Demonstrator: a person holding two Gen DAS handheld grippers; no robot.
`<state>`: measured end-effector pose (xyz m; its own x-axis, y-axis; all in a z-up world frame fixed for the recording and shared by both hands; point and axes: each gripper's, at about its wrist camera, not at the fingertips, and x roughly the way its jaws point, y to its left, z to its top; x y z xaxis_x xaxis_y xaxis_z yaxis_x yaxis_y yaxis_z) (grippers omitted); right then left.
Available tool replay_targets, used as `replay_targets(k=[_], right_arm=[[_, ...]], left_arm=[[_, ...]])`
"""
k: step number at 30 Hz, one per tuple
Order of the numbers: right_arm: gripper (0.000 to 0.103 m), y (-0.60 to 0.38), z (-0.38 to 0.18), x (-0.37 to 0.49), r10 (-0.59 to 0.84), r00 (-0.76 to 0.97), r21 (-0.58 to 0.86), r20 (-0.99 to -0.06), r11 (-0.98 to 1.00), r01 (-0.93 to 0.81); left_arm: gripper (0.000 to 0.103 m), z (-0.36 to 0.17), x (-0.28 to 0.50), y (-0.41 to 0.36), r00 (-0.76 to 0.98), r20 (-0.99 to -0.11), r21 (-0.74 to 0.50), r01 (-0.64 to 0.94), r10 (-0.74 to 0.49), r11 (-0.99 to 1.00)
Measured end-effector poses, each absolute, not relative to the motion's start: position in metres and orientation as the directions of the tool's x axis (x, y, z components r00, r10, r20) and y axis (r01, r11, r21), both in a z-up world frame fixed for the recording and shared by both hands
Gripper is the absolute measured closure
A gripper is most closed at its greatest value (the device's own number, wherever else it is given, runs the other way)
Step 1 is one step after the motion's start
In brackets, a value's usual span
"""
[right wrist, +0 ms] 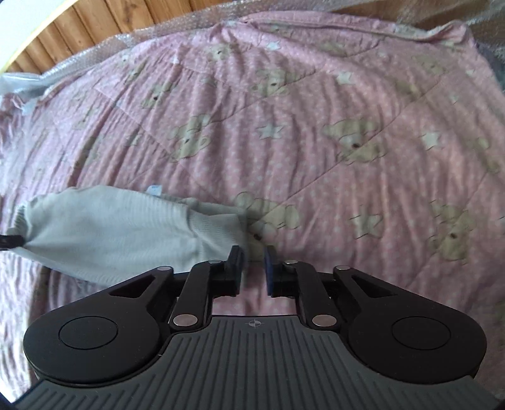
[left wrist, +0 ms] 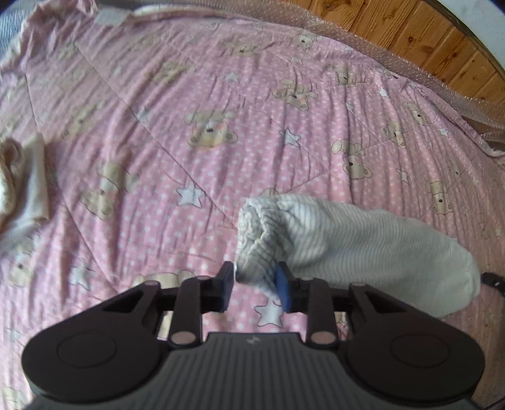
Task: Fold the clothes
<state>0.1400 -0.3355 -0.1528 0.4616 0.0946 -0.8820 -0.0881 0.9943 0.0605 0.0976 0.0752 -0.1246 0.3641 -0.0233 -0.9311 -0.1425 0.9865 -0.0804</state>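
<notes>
A white ribbed garment (left wrist: 347,239) stretches in a roll over the pink teddy-bear quilt (left wrist: 195,94). Its bunched end fills the gap between the blue pads of my left gripper (left wrist: 255,280), which is shut on it. In the right wrist view the same garment (right wrist: 110,230) runs from the far left to the left finger (right wrist: 235,255) of my right gripper (right wrist: 254,258). The right jaws stand a little apart, with pink quilt (right wrist: 315,94) showing between them and no cloth in the gap. A small label (right wrist: 154,189) sticks out of the garment's far edge.
A cream pile of clothes (left wrist: 22,186) lies at the quilt's left side. Bubble wrap (left wrist: 410,66) lines the bed's far edge under a wood-panelled wall (left wrist: 426,28). Broad stretches of quilt lie ahead of both grippers.
</notes>
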Motion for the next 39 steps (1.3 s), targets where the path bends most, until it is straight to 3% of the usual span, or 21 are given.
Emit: replay_targets(k=[3,6,10,13,18,23,26,28,29,30,33,39], right_arm=[[0.075,-0.323,-0.124,0.137,0.056,0.553,-0.014,-0.831,0.993,-0.121],[0.075,-0.290,-0.108,0.142,0.176,0.577,0.058,-0.797,0.974,-0.217],[0.075,-0.240,-0.130,0.147,0.292,0.498,0.115,-0.816,0.928,-0.355],[0.075,-0.237,-0.170,0.148,0.249,0.423,0.102,-0.871,0.935,-0.339],[0.078,-0.246,-0.171,0.140,0.247,0.430,0.077,-0.868,0.924,-0.374],[0.088,-0.258,-0.170,0.138,0.248,0.420,0.105,-0.873,0.936,-0.335],[0.090,-0.267,-0.163,0.134,0.260,0.421,0.136,-0.869,0.943,-0.302],[0.075,-0.274,-0.151,0.126,0.249,0.456,0.141,-0.855,0.956,-0.257],[0.057,-0.284,-0.145,0.122,0.245,0.483,0.157,-0.840,0.964,-0.215],[0.051,-0.294,-0.140,0.118,0.240,0.512,0.177,-0.825,0.969,-0.170],[0.051,-0.327,-0.141,0.112,0.234,0.537,0.262,-0.810,0.965,-0.024],[0.059,-0.298,-0.133,0.105,0.181,0.591,0.158,-0.786,0.983,-0.091]], left_arm=[[0.073,-0.103,0.099,0.063,0.405,-0.914,-0.034,-0.132,0.023,0.991],[0.073,-0.095,0.105,0.050,0.438,-0.899,-0.029,-0.114,0.024,0.993],[0.072,-0.110,0.116,0.032,0.436,-0.900,-0.050,-0.079,-0.011,0.996],[0.071,-0.146,0.117,0.030,0.394,-0.918,0.022,-0.055,0.042,0.998],[0.071,-0.164,0.103,0.030,0.416,-0.902,0.139,0.022,0.117,0.990],[0.054,-0.169,0.101,0.061,0.359,-0.931,0.034,-0.081,0.061,0.996],[0.055,-0.160,0.096,0.075,0.352,-0.936,-0.029,-0.121,0.015,0.992],[0.056,-0.148,0.092,0.077,0.372,-0.928,-0.053,-0.124,-0.004,0.991],[0.058,-0.142,0.090,0.076,0.383,-0.924,-0.065,-0.123,-0.013,0.990],[0.058,-0.135,0.089,0.076,0.395,-0.919,-0.077,-0.121,-0.023,0.990],[0.058,-0.123,0.088,0.071,0.415,-0.908,-0.108,-0.110,-0.053,0.988],[0.058,-0.124,0.090,0.043,0.396,-0.916,-0.090,-0.052,-0.062,0.995]])
